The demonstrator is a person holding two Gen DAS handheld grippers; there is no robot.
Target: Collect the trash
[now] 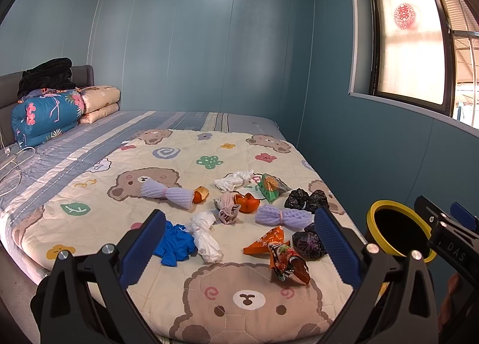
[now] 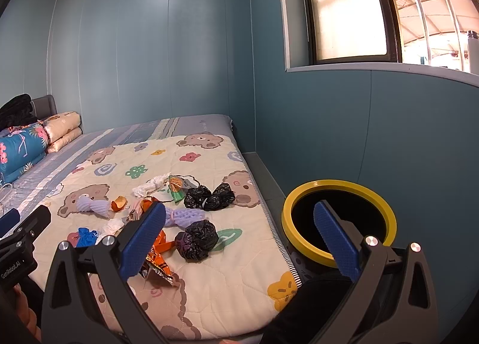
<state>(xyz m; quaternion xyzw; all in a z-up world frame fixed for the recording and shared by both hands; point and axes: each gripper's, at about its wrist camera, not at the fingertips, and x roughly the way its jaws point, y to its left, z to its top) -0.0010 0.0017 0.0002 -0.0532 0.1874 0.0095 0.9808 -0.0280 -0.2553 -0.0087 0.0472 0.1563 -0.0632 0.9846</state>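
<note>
Several pieces of trash lie on the bear-print quilt (image 1: 179, 254): an orange and red snack wrapper (image 1: 281, 254), black bags (image 1: 308, 243) (image 1: 305, 198), purple foam nets (image 1: 284, 216) (image 1: 167, 192), white wads (image 1: 206, 234), a blue glove (image 1: 175, 243), orange peel (image 1: 247, 201) and a green packet (image 1: 269, 186). A yellow-rimmed black bin (image 2: 338, 221) stands beside the bed at right. My left gripper (image 1: 239, 248) is open and empty above the quilt's near part. My right gripper (image 2: 239, 242) is open and empty, between the bed's edge and the bin.
Folded quilts and black clothes (image 1: 51, 104) are stacked at the headboard, far left. A white cable (image 1: 12, 161) lies on the striped sheet. Blue walls and a window (image 1: 410, 44) close in the right side. The right gripper's body (image 1: 449, 239) shows beside the bin.
</note>
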